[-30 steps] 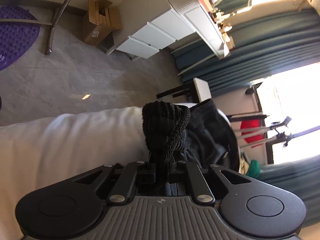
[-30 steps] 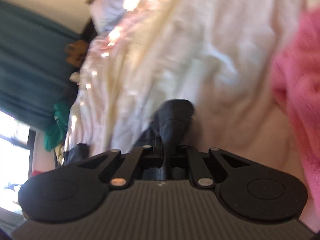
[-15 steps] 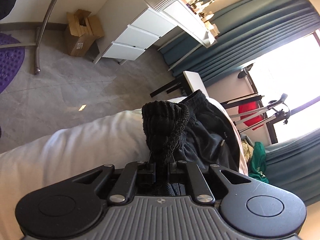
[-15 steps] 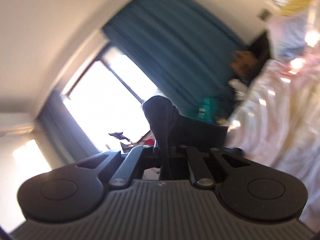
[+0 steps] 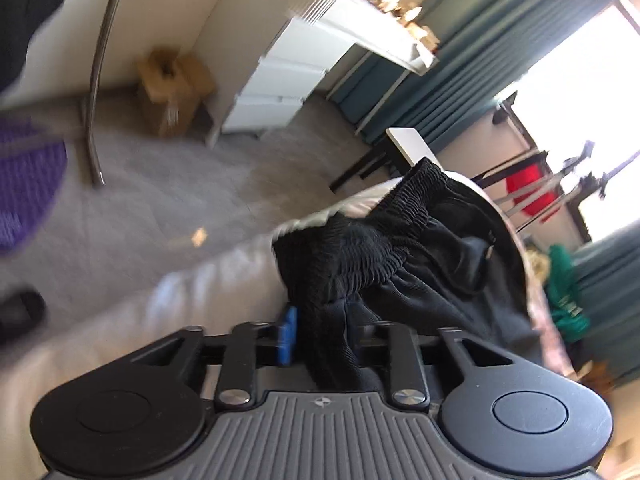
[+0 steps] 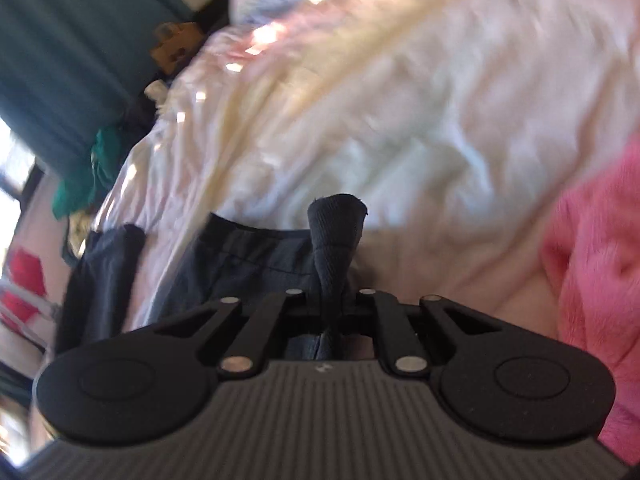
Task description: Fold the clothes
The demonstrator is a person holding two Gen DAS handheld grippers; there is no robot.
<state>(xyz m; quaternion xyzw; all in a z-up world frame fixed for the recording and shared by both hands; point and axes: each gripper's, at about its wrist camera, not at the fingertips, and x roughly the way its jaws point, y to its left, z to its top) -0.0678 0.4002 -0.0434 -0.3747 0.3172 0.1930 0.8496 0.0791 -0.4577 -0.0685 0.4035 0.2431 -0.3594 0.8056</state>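
Note:
Black shorts (image 5: 420,264) with a ribbed elastic waistband lie bunched on the white bed cover (image 5: 140,320). My left gripper (image 5: 324,332) is opening: one blue pad (image 5: 288,336) is bared, and the waistband still lies loose between the jaws. In the right wrist view the same shorts (image 6: 248,264) spread flat over the bed cover (image 6: 360,100). My right gripper (image 6: 334,304) pinches an upright fold of their fabric (image 6: 336,224); its jaws are just starting to open, with the cloth still between them.
A pink fluffy blanket (image 6: 592,260) lies at the right on the bed. Beyond the bed's edge are grey floor, a white drawer unit (image 5: 280,92), a cardboard box (image 5: 172,88), a purple mat (image 5: 24,184) and a green garment (image 5: 564,292) by teal curtains.
The left jaws have spread apart and the waistband bunch has slumped onto the bed. The right gripper swung up toward the window, then back down over the bed, still holding the fold.

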